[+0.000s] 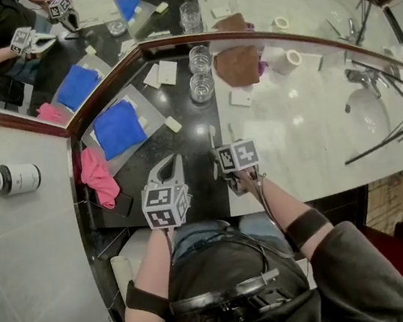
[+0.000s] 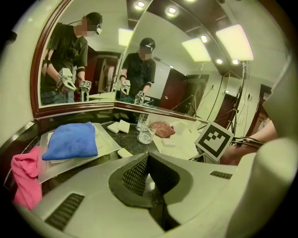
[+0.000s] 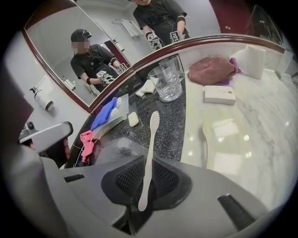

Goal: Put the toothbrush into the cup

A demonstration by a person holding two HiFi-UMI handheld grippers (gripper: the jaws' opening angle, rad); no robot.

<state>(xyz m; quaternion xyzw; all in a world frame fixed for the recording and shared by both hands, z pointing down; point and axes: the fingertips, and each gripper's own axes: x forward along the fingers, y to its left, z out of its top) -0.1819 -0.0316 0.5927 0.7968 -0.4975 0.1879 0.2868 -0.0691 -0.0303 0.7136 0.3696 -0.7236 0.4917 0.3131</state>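
A white toothbrush (image 3: 150, 153) sticks out from between the pads of my right gripper (image 3: 148, 167), which is shut on its handle, with the head pointing toward the mirror. In the head view the toothbrush (image 1: 213, 145) hangs over the black counter (image 1: 185, 151), near the seam with the white marble. Two clear glass cups (image 3: 166, 86) stand by the mirror, well beyond the brush head; the nearer cup (image 1: 202, 88) is upright. My left gripper (image 1: 175, 158) sits to the left of the right one, over the black counter, shut with nothing in it.
A blue towel (image 1: 119, 128) lies on a tray at the left and a pink cloth (image 1: 98, 176) hangs at the counter's left edge. Soap bars (image 1: 174, 124), a brown cloth (image 1: 238, 66), a paper roll (image 1: 288, 59) and a white box (image 3: 220, 94) lie around. The sink (image 1: 368, 119) is at the right.
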